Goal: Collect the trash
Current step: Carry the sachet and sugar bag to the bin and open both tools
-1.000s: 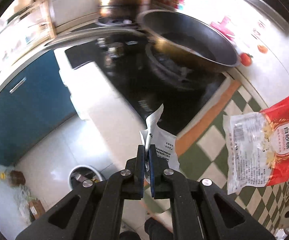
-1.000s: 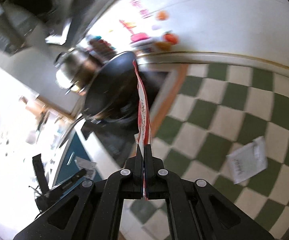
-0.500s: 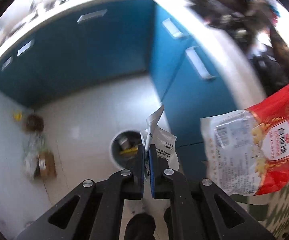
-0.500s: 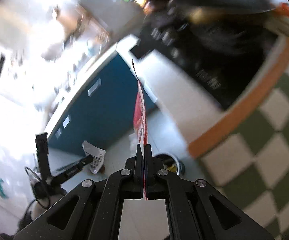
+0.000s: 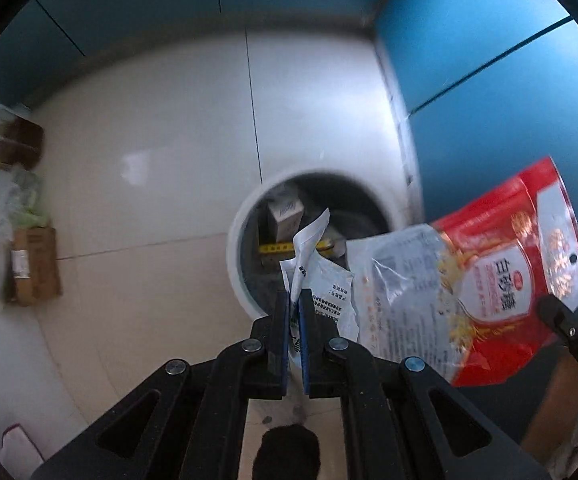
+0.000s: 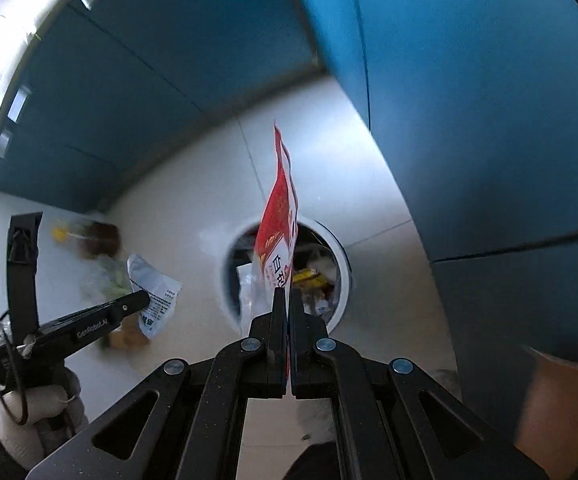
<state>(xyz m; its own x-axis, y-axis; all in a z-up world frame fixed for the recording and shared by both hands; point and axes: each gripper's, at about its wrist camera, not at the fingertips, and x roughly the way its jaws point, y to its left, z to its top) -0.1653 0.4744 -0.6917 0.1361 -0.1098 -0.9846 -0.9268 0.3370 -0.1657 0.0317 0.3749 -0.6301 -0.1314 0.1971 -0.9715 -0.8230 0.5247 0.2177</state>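
My left gripper (image 5: 293, 300) is shut on a white printed wrapper (image 5: 329, 280) and holds it above the near rim of a round white trash bin (image 5: 235, 248) on the floor. My right gripper (image 6: 288, 300) is shut on a red and clear sugar bag (image 6: 279, 216), seen edge-on, hanging over the same bin (image 6: 343, 256). The sugar bag also shows in the left wrist view (image 5: 469, 292), at the right of the wrapper. The left gripper with its wrapper (image 6: 155, 296) shows at the left of the right wrist view. The bin holds several pieces of trash.
Blue cabinet fronts (image 5: 489, 80) stand behind and to the right of the bin. A cardboard box (image 5: 33, 268), plastic bags and a brown item (image 5: 21, 148) lie on the pale tiled floor at the left. A brown box (image 6: 561, 400) sits at lower right.
Both grippers have swung from the counter and stove down toward the floor. The bin has grown larger and now sits right under both held pieces. Both grips stayed shut.
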